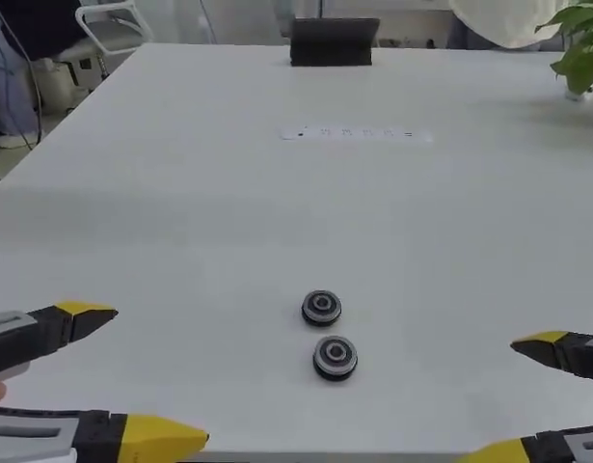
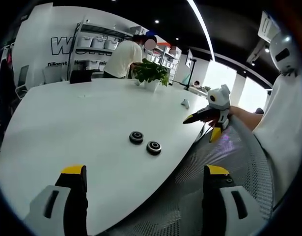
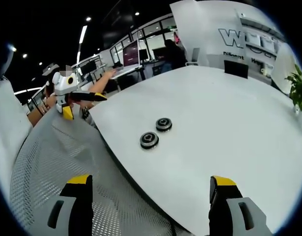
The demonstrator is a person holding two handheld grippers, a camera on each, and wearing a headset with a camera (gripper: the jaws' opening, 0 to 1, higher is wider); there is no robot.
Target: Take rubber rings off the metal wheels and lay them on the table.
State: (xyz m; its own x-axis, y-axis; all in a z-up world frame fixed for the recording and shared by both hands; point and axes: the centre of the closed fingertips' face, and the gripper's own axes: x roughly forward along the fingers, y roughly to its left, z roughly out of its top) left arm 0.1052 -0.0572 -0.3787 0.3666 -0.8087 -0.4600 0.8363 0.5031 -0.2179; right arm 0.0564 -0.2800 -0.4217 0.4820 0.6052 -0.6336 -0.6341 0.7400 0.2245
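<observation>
In the head view the left gripper (image 1: 159, 375) sat in the lower left corner of the frame, its two yellow-tipped jaws spread wide with nothing between them. A white chair (image 1: 108, 24) stood in the upper left corner, beyond the white table (image 1: 277, 193). Just below the middle of the frame two metal wheels lay flat on the table, the upper wheel (image 1: 321, 308) and the lower wheel (image 1: 335, 356) close together but not touching, well apart from both grippers. Each had a dark rubber ring (image 1: 305, 311) seated round its rim. A dark stand (image 1: 335, 41) stood at the top centre, at the table's far edge. The right gripper (image 1: 494, 397) filled the lower right corner, its jaws likewise gaping and empty, and a green plant (image 1: 580, 43) showed in the upper right corner. In the left gripper view the wheels lay in the middle of the frame, past the open jaws; in the right gripper view they lay just left of centre
</observation>
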